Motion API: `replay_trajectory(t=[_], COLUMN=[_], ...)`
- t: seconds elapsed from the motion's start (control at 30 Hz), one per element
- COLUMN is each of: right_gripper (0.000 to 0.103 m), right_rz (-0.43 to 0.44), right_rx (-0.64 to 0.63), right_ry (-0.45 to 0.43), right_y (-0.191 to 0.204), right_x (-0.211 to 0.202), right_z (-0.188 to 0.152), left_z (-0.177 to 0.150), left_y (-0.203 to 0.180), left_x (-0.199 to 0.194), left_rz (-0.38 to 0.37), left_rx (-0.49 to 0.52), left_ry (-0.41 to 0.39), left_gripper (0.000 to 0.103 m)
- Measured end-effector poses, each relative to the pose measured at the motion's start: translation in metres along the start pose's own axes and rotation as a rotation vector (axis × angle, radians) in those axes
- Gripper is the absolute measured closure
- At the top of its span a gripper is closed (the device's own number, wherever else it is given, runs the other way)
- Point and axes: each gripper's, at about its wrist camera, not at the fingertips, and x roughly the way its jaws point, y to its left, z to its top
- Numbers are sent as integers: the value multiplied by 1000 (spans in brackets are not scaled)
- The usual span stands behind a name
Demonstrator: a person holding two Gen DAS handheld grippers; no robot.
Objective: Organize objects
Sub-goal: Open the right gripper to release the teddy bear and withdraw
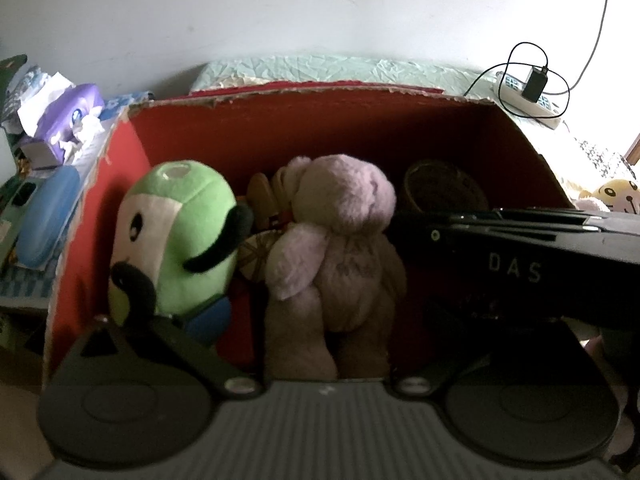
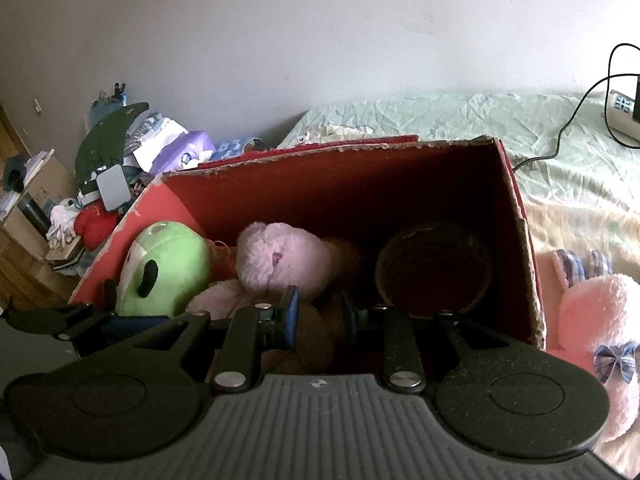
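- With both rigs aimed down into the red cardboard box (image 1: 320, 128), I see three things inside it: a green plush (image 1: 180, 232), a teddy bear (image 1: 340, 220) and a woven basket (image 1: 440, 188).
- Left gripper (image 1: 320, 320): jaws spread wide. The bear stands between them with nothing pressing on it.
- Only the left-hand finger, with its blue pad, shows. It sits against the bottom of the green plush. The other finger is hidden behind the right gripper's black body.
- Right gripper (image 2: 320, 316): jaws drawn narrow. The brown lower body of the bear fills the gap and the pads look pressed into it.
- The bear's pale pink head lies just ahead of the right jaws and a little left.
- The green plush sits left of both pairs of jaws, against the box's left wall.
- The basket is ahead and to the right of the right jaws, deep in the box's right corner. It is too dark to read its contents.
- The box rests on a bed (image 2: 480, 120) with a pale green cover.
- A pink plush (image 2: 600, 312) with a checked bow lies outside the box, right of the right jaws.
- A power strip (image 1: 528, 100) with a black plug lies on the bed, far ahead and to the right.
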Motion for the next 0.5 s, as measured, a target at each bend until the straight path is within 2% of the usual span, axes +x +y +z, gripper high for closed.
replay_trajectory(t=[0.5], right_gripper=[76], right_rz=[-37], right_rx=[-21], right_ry=[-12], right_y=[5], right_x=[0], right_z=[-1], left_z=[-3], left_y=[-1], left_x=[-2], left_rz=[12], left_rx=[-24], left_ry=[-11], left_gripper=[0])
